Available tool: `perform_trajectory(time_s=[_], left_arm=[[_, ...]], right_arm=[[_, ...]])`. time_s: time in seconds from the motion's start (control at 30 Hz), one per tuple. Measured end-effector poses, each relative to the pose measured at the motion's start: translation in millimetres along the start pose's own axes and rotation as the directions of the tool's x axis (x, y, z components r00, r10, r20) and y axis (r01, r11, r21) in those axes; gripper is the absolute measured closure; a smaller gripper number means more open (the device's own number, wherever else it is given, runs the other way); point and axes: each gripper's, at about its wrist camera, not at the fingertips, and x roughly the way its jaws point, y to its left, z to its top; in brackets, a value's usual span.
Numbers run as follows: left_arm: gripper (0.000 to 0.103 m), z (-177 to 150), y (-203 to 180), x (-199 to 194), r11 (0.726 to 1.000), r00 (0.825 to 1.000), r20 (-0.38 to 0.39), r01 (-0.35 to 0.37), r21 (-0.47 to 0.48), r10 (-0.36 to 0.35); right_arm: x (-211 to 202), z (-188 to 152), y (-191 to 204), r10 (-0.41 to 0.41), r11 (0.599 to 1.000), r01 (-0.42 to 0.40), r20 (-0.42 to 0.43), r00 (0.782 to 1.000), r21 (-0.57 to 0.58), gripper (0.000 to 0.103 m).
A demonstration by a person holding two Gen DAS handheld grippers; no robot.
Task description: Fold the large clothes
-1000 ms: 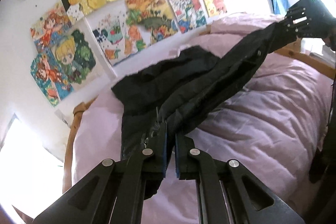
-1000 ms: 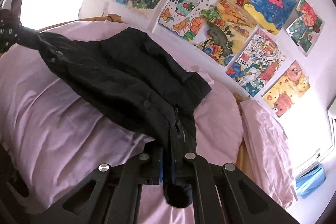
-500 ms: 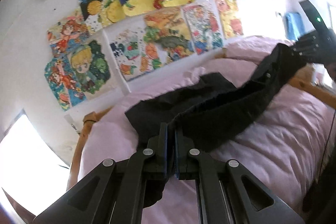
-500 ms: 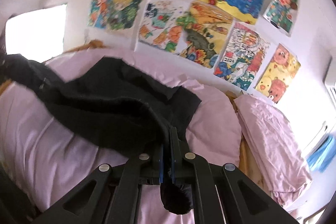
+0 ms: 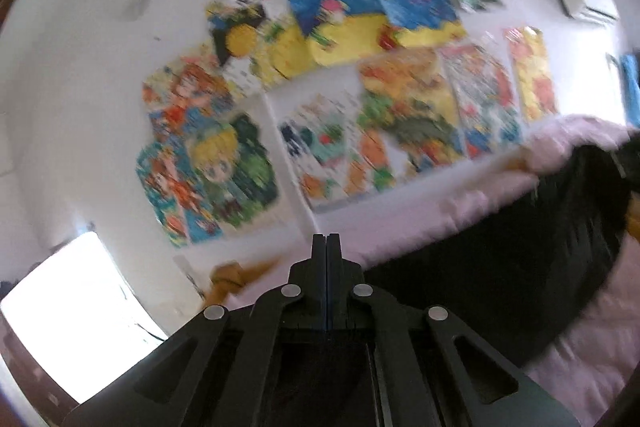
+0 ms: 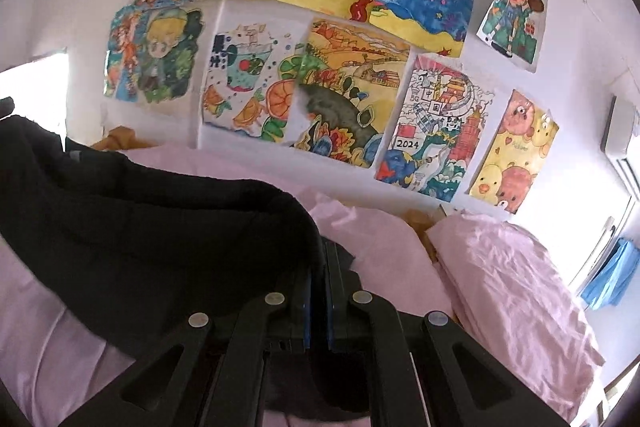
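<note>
- Right wrist view: the bed (image 6: 400, 259) with its pink cover fills the lower half, a pink pillow (image 6: 508, 279) at the right, and drawings (image 6: 344, 39) cover the wall behind.
- The black garment (image 6: 152, 227) spreads from the left edge across the cover to the right gripper (image 6: 318, 267), lifted into a sagging band; its folded edge runs straight into the fingers.
- The right gripper is clamped tight on that edge, cloth pinched between the blue pads and a bit bunched below them.
- Left wrist view, blurred: the same bed (image 5: 580, 367) lies low and right, the drawings (image 5: 360, 87) above, a bright window (image 5: 68, 311) at lower left.
- The garment (image 5: 520, 267) here stretches from just beside the left gripper (image 5: 326, 247) out to the right edge, hanging above the cover.
- The left gripper's fingers are pressed fully together, tips bare against the wall; dark cloth shows low behind the fingers, but whether it is pinched there I cannot tell.
</note>
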Motion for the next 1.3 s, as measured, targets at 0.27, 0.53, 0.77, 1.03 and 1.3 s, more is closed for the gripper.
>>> perform_trajectory(time_s=[0.27,0.53,0.77,1.03,1.3], left_arm=[[0.103,-20.3,6.0,75.0,0.934,0.939,-0.103,0.305,-0.188,-0.328],[0.091,-44.0,15.7,109.4,0.882,0.837,-0.289,0.468,-0.061,-0.464],[0.056,-93.7,33.5,144.4,0.947,0.892,-0.317,0.302,-0.114,-0.323],[0.050,-146.9,65.3,241.9,0.885,0.802,-0.448,0.200,-0.421,-0.395],[0.102,-144.1,98.1,254.4,0.791,0.838,-0.308,0.213,-0.574,-0.449]], right_arm=[[66.1,-0.7,9.2,0.065,0.998,-0.065,0.047,0.997,0.003,0.097],[105.6,-9.2,-0.8,0.069,0.997,-0.069,0.040,0.997,0.017,0.097],[134.5,-5.2,3.9,0.003,1.000,-0.002,0.045,0.999,-0.025,0.097],[189.5,-3.2,11.0,-0.060,0.996,0.063,0.039,0.997,-0.058,0.097],[214.6,-7.6,10.2,-0.071,0.995,0.076,0.082,0.994,-0.068,0.097]])
